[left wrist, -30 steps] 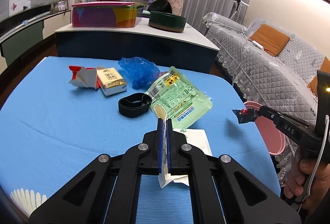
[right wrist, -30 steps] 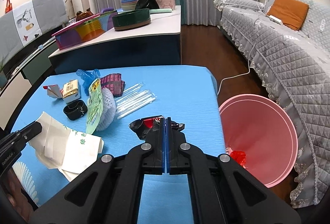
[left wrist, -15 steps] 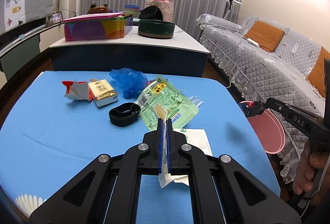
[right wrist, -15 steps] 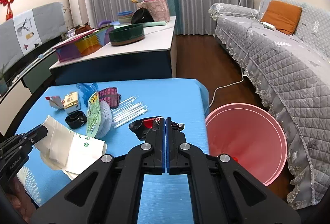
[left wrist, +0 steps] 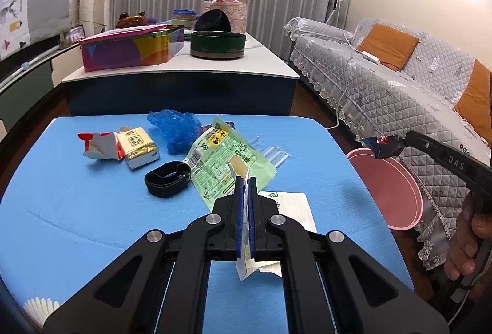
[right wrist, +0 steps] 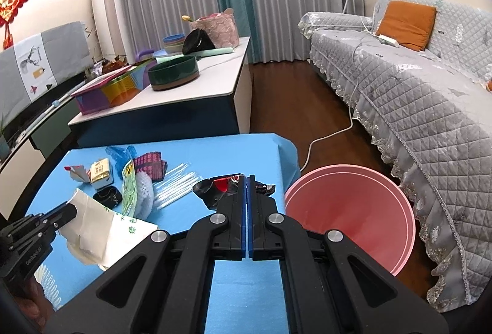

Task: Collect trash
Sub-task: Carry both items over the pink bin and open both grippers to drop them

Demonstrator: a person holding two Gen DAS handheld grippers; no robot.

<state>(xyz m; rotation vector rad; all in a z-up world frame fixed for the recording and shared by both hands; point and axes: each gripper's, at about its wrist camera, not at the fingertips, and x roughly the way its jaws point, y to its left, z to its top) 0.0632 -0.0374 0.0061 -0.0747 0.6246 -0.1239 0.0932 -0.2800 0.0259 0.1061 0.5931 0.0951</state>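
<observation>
My left gripper (left wrist: 245, 180) is shut on a white paper bag (left wrist: 293, 205) with green print, lifted off the blue table (left wrist: 77, 211); the bag also shows in the right wrist view (right wrist: 101, 229). My right gripper (right wrist: 247, 180) is shut on a black and red wrapper (right wrist: 215, 189), held above the table's right edge beside the pink bin (right wrist: 350, 211). In the left wrist view the right gripper (left wrist: 384, 146) holds the wrapper over the bin (left wrist: 387, 189). A green packet (left wrist: 224, 159), black band (left wrist: 167, 178), blue plastic bag (left wrist: 178, 128), yellow tissue pack (left wrist: 138, 146) and red-white wrapper (left wrist: 98, 145) lie on the table.
A white foam net (right wrist: 144, 189), maroon cloth (right wrist: 150, 165) and clear straws (right wrist: 178, 186) lie mid-table. A white-topped counter (left wrist: 184, 69) with tins and bowls stands behind. A grey quilted sofa (right wrist: 415, 106) is on the right, past the bin.
Both grippers have risen and pulled back from the table. The right gripper has carried the black and red wrapper toward the pink bin. The left still holds the paper bag.
</observation>
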